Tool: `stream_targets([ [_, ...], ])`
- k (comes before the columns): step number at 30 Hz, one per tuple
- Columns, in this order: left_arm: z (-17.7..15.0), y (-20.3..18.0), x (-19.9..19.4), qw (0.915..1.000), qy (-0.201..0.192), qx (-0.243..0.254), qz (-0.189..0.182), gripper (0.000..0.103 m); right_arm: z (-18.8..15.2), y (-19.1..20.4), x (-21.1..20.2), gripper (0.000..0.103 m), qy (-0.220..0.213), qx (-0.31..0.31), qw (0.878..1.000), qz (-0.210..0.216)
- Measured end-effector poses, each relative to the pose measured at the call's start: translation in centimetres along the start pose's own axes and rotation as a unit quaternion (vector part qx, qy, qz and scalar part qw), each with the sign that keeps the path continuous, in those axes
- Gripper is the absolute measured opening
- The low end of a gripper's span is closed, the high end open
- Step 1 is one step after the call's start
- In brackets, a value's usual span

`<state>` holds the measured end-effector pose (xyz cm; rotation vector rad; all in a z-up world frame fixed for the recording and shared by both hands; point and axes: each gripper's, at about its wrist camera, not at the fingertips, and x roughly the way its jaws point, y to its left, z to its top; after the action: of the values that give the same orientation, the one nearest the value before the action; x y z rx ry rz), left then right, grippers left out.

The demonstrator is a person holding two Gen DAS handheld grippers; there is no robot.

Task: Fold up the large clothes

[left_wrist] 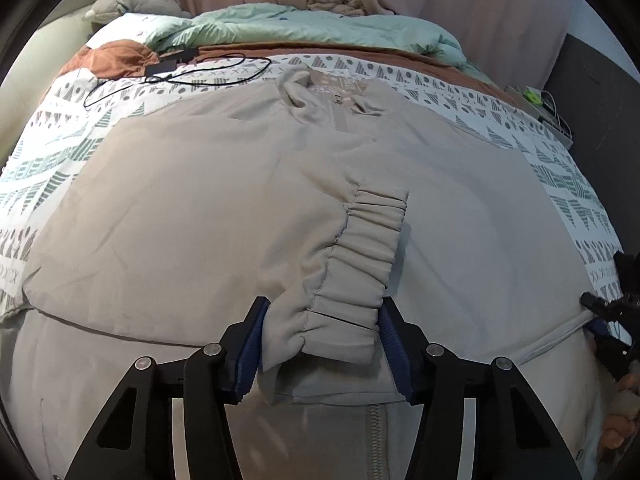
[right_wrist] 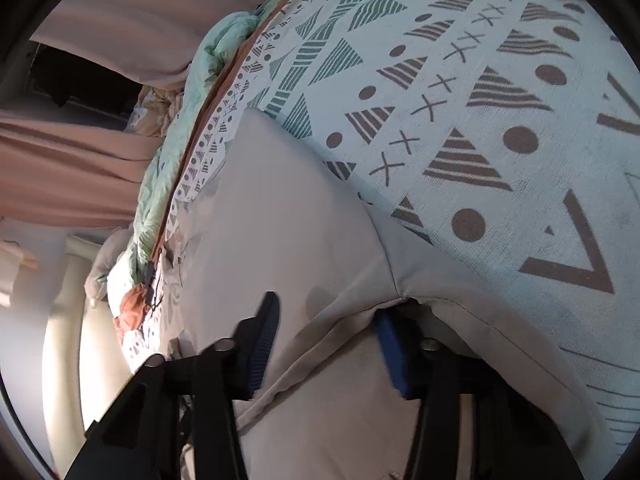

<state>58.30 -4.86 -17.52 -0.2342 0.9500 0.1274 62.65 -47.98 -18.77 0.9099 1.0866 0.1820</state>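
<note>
Spread flat on a bed (left_wrist: 560, 168): a beige jacket (left_wrist: 180, 208), collar (left_wrist: 336, 92) toward the far pillows, hem nearest the lens, long axis running straight away from the left wrist view. Lower hem cut off by the frame edge; zipper (left_wrist: 378, 436) visible only as a short stretch at the collar and another at the bottom. One sleeve folded across the chest, its ribbed, gathered cuff (left_wrist: 360, 264) lying between the jaws of the left gripper (left_wrist: 320, 344). Jaws about half open, blue ridged pads just beside the cuff's edges; hard to tell whether pressing or merely flanking.

At the right edge of that view, the right gripper (left_wrist: 600, 320) partly out of frame, at the jacket's side seam. From its own view, tilted sideways: right gripper (right_wrist: 328, 344) narrowed around a raised fold of jacket (right_wrist: 280, 220) fabric, one blue pad half hidden beneath the cloth, the other exposed beside it. Contact with the far pad obscured by the fold.

Fabric smooth, matte, lightly creased; cuff elastic and puckered. Bed sheet (right_wrist: 480, 120) white, printed with striped triangles, dots and crosses in grey and green. Beyond: a rumpled mint quilt (left_wrist: 304, 24), a rust cloth (left_wrist: 116, 56), a black cable (left_wrist: 180, 76), pink curtains (left_wrist: 480, 8). Corners of both views blacked out by the lens rim.
</note>
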Motion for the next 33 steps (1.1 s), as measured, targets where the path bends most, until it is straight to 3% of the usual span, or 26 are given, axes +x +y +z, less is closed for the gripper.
stream_targets([
  [3,0.3,2.2,-0.2,0.9992,0.005,-0.04,-0.003,0.05,0.2,-0.8,0.2,0.016,-0.005,0.013,1.0,0.007],
  [7,0.3,5.3,-0.1,0.994,0.025,-0.099,-0.038,0.037,0.1,-1.3,-0.2,0.013,-0.018,0.026,0.999,0.011],
  [11,0.5,6.8,-0.3,0.9868,0.02,-0.142,-0.076,0.028,0.0,-1.3,-0.3,0.011,-0.026,0.032,0.999,0.015],
  [16,2.2,6.3,0.1,0.9849,-0.011,-0.137,-0.105,0.025,-0.1,-2.2,-0.8,0.008,-0.042,0.054,0.997,0.029],
  [22,2.9,6.4,0.8,0.9823,-0.028,-0.14,-0.121,0.025,-0.3,-2.8,-1.8,0.007,-0.064,0.065,0.996,0.024],
  [28,2.6,9.1,0.3,0.9766,-0.041,-0.184,-0.104,0.025,-1.0,-1.7,-0.1,0.007,-0.027,0.053,0.998,0.024],
  [30,2.5,10.2,0.8,0.9713,-0.021,-0.21,-0.11,0.03,-1.2,-1.2,0.3,0.009,-0.017,0.052,0.998,0.026],
  [32,2.1,11.3,1.5,0.9625,0.008,-0.242,-0.122,0.047,-1.4,-0.9,0.5,0.01,-0.012,0.046,0.999,0.022],
  [33,1.9,11.9,1.5,0.9592,0.01,-0.254,-0.124,0.048,-1.4,-0.7,0.5,0.01,-0.012,0.042,0.999,0.018],
])
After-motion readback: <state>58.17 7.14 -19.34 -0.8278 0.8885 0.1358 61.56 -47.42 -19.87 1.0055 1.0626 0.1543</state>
